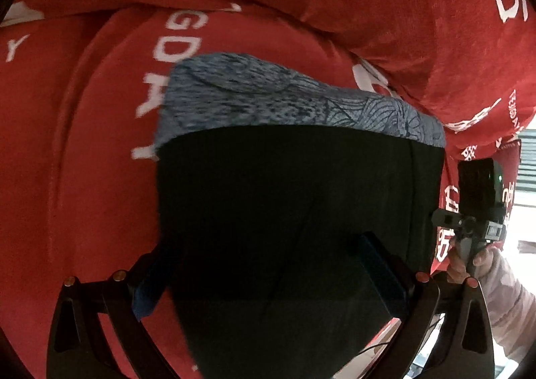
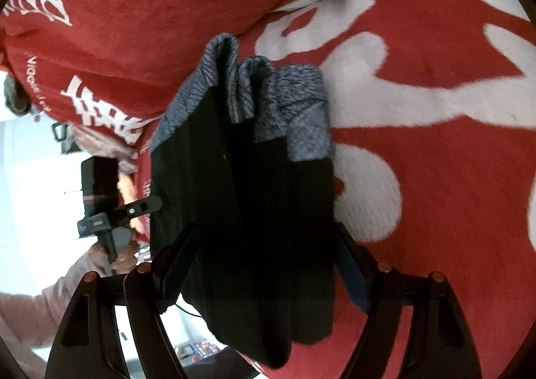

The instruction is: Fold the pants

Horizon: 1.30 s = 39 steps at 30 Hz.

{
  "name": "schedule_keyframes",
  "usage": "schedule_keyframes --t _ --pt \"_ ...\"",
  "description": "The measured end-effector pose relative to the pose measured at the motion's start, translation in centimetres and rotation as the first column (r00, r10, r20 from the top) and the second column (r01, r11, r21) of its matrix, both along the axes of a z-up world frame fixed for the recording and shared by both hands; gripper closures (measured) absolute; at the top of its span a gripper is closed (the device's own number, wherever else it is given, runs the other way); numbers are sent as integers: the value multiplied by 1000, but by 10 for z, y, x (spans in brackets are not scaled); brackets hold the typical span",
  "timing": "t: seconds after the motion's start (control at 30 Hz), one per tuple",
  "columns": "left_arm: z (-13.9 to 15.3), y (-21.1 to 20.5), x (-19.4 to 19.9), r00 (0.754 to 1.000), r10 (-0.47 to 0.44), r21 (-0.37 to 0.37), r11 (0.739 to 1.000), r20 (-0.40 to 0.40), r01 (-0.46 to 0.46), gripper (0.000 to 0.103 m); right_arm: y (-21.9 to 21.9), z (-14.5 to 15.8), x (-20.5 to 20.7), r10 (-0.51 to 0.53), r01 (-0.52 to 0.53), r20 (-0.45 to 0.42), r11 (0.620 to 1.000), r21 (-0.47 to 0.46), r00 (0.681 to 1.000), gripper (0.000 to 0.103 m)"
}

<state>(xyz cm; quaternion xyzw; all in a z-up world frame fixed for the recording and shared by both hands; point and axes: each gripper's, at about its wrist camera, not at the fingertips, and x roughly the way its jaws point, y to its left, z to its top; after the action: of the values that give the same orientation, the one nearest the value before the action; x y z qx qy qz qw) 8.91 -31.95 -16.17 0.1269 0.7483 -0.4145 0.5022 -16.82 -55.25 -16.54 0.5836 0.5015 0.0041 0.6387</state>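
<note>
While over red cloth (image 1: 67, 178) | both tools (image 1: 271, 271) (image 2: 268, 261) clamp black pants (image 1: 284, 194)

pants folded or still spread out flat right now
Folded, not spread. The black pants hang bunched in several layers, and the blue-grey patterned cuffs are stacked in folds above the red blanket.

White letters "GDAY" stand on the red cloth (image 1: 83, 144).

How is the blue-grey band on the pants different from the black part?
The band is speckled blue-grey with a line pattern; the black part is plain and dark. The band is a narrow strip at the far edge; the black part is much bigger. Both belong to the same pants.
</note>
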Motion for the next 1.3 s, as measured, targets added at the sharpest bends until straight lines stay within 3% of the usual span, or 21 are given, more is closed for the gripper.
schedule_keyframes --t 0.27,0.33,0.4,0.6,0.8,1.03,1.23,1.3 --pt "0 -9 -2 1000 -16 -6 1000 23 16 0 -6 -7 -1 -49 49 7 998 46 999 23" --pt "4 -8 -4 999 -12 -10 1000 36 12 6 -8 -6 -4 -50 51 -21 998 27 999 31" --pt "13 -8 -7 999 -13 -26 1000 53 14 17 -6 -2 -4 -54 55 -27 998 26 998 46" --pt "45 3 -7 998 5 -65 998 62 -1 29 -4 18 -9 -96 96 1 994 59 995 58" --pt "79 19 -23 992 -5 -42 999 127 10 29 21 43 -17 -89 86 19 991 103 996 58" --pt "96 64 -45 990 18 -4 1000 143 -17 29 72 53 -39 -102 98 13 979 177 995 58" --pt "70 94 -57 992 -9 51 999 129 2 29 110 44 -52 -90 94 -32 984 152 995 58" --pt "65 100 -55 989 -12 26 1000 146 9 25 118 41 -52 -93 96 -40 991 98 995 58"
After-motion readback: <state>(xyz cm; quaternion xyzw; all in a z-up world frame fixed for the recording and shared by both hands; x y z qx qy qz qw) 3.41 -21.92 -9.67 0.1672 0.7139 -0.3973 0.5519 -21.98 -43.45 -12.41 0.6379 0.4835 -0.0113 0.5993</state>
